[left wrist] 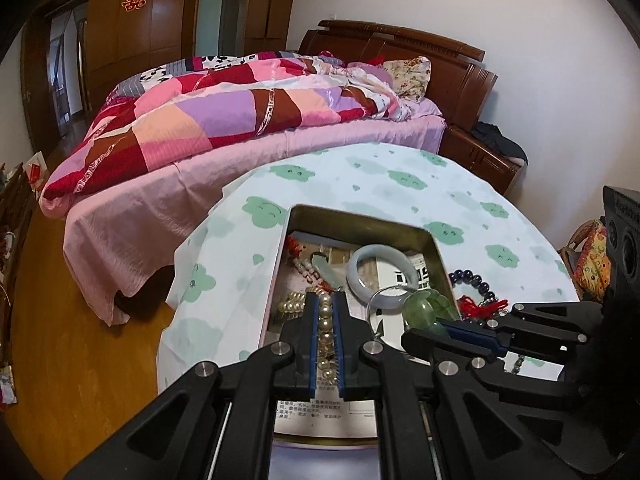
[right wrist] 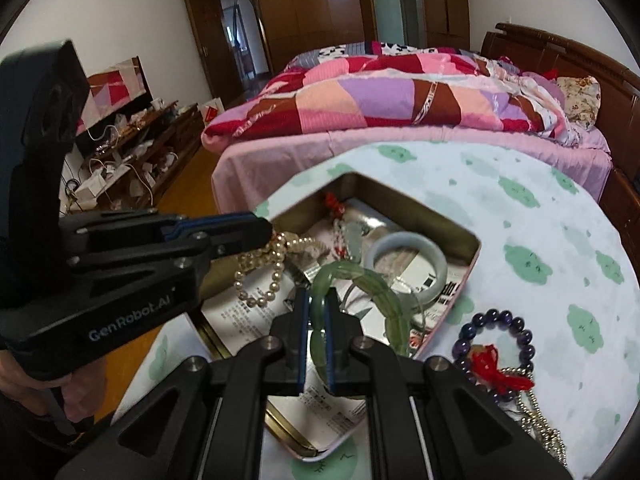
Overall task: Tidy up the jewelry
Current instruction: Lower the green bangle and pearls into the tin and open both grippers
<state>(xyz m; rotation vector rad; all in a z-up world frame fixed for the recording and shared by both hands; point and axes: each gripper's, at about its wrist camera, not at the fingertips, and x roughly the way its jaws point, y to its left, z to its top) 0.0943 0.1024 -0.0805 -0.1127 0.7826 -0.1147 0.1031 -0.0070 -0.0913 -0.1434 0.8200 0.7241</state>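
Your left hand-held gripper (left wrist: pixel 326 304) has its jaws drawn narrow on a strand of pearl beads (left wrist: pixel 325 322), which runs up between the blue pads and hangs over the open tin box (left wrist: pixel 362 222) straight ahead of its fingertips. Your right hand-held gripper (right wrist: pixel 318 304) is likewise nearly closed, pinching a translucent green bead bracelet (right wrist: pixel 360 276) that arches out from its tips to the right and over the box interior. From the right wrist view, the left hand-held gripper (right wrist: pixel 256 228) reaches in from the left with the pearl beads (right wrist: pixel 260 268) dangling in loops below its tips; from the left wrist view, the right hand-held gripper (left wrist: pixel 416 336) comes in from the right, the green bead bracelet (left wrist: pixel 428 308) bunched at its tips. Inside the tin box (right wrist: pixel 432 216), just beyond both sets of fingertips, a pale jade bangle (right wrist: pixel 406 258) lies on printed paper (right wrist: pixel 264 304) lining the bottom, with a small red-knotted charm (right wrist: pixel 334 204) in the far corner. To the right of your right hand-held gripper, outside the box on the table (right wrist: pixel 540 220) with its green-cloud cloth, rests a dark purple bead bracelet (right wrist: pixel 498 340) with a red tassel, touching a pale metal chain (right wrist: pixel 540 420) nearer you. Beyond the table stands a bed (left wrist: pixel 240 120) under a patchwork quilt.
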